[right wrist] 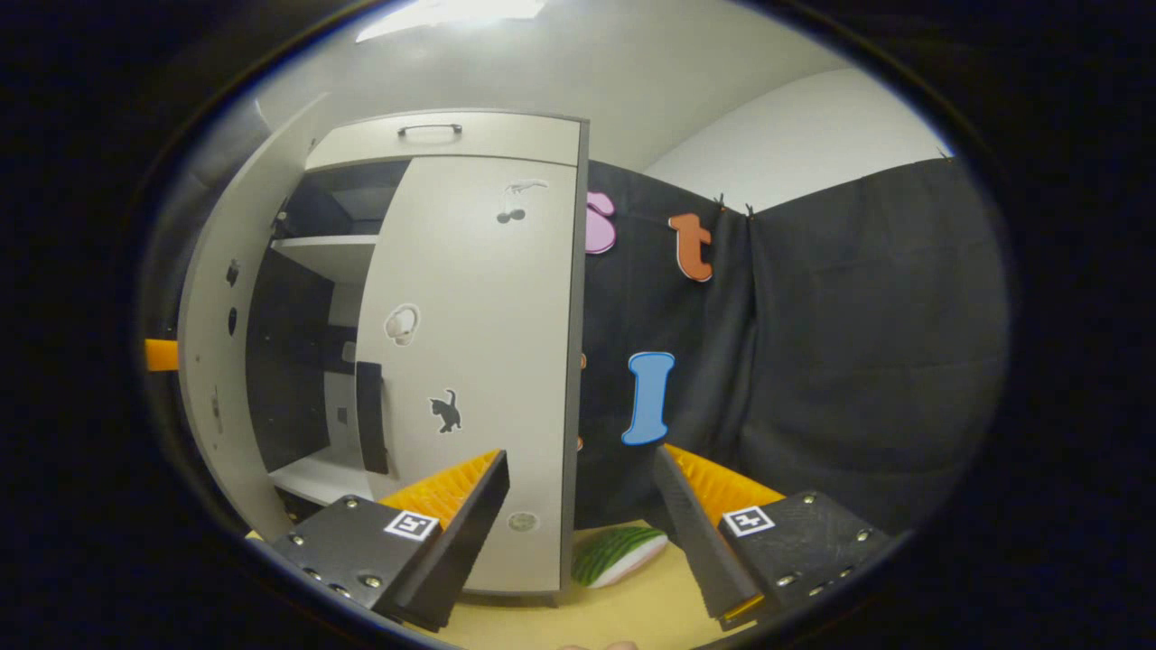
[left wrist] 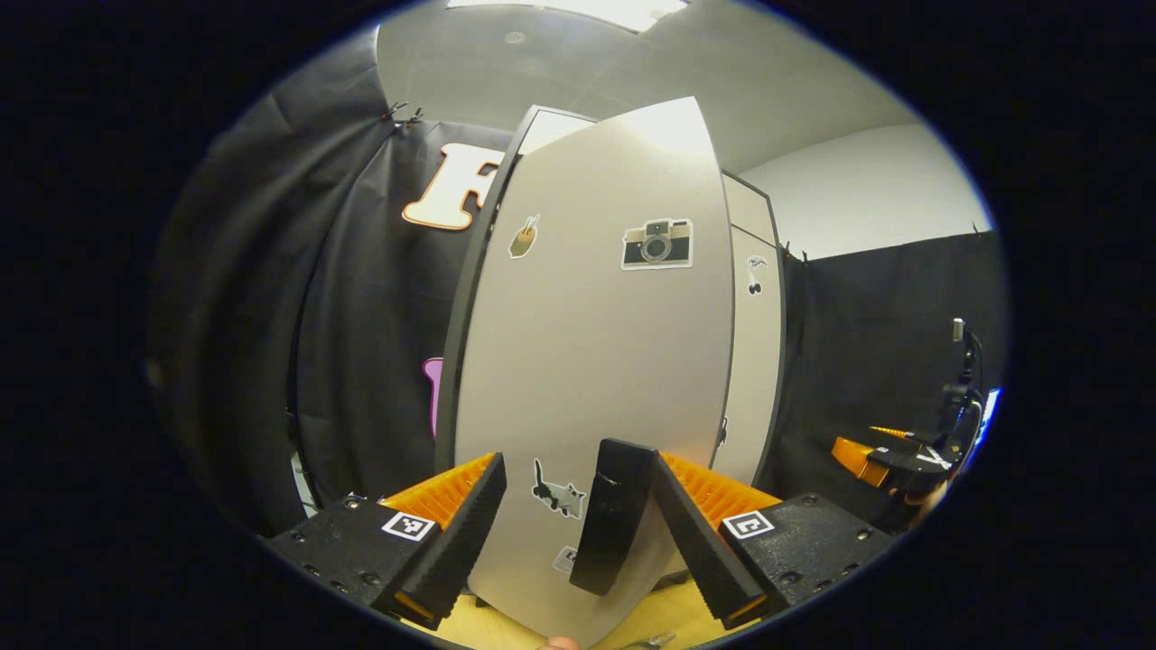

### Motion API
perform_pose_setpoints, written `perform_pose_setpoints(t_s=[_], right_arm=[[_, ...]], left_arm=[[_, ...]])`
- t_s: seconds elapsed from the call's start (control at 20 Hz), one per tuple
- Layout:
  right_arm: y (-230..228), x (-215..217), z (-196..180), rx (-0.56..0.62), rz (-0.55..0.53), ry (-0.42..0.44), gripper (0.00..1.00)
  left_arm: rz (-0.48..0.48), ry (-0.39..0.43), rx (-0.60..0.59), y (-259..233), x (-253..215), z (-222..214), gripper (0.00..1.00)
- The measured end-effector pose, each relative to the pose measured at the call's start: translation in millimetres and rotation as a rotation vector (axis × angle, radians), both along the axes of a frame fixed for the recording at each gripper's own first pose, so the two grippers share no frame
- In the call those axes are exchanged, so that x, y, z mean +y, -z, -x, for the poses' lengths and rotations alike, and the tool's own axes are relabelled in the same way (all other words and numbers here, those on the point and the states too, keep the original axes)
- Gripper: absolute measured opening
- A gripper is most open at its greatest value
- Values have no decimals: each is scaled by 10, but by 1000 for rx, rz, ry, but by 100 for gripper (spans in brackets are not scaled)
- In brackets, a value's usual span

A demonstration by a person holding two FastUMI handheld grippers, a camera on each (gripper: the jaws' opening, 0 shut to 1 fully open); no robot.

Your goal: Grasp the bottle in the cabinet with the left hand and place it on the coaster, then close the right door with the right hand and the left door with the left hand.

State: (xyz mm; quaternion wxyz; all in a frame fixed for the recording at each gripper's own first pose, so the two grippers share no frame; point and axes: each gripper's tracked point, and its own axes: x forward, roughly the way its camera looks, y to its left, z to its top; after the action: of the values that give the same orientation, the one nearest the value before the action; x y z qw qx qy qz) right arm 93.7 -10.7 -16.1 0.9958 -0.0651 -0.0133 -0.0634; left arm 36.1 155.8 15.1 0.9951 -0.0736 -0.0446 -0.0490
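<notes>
The cabinet's left door (left wrist: 596, 343), pale grey with stickers, stands ajar right in front of my left gripper (left wrist: 578, 465). Its black handle (left wrist: 614, 515) sits between the open fingers, against the right-hand finger. Past that door's edge I see the right door (left wrist: 754, 361). In the right gripper view the right door (right wrist: 479, 343) lies flush with the cabinet front, its black handle (right wrist: 370, 415) on its left edge. The left door (right wrist: 203, 361) swings out at the left, showing a dark interior with a shelf (right wrist: 330, 253). My right gripper (right wrist: 582, 456) is open, apart from the cabinet; it appears far right (left wrist: 890, 456), held in a hand.
The cabinet stands on a yellow wooden table (right wrist: 632, 605). A green striped object (right wrist: 619, 552) lies on the table beside the cabinet's right side. A drawer with a handle (right wrist: 433, 131) tops the cabinet. Black cloth walls close in the booth behind and to both sides.
</notes>
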Motion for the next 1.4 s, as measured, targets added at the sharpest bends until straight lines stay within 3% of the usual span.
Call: perform_pose_setpoints(t_s=[0.25, 0.55, 1.1, 1.4], right_arm=[[-57, -139, 96, -7, 17, 22, 99], [-64, -505, 257, -5, 41, 87, 99], [-26, -926, 372, 4, 41, 148, 99], [78, -994, 291, 26, 46, 151, 99]], left_arm=[[53, 33, 25, 47, -217, -238, 100], [-84, 42, 15, 17, -361, -473, 100], [-78, 77, 18, 58, -580, -920, 100], [-104, 36, 22, 87, -620, -1113, 100]])
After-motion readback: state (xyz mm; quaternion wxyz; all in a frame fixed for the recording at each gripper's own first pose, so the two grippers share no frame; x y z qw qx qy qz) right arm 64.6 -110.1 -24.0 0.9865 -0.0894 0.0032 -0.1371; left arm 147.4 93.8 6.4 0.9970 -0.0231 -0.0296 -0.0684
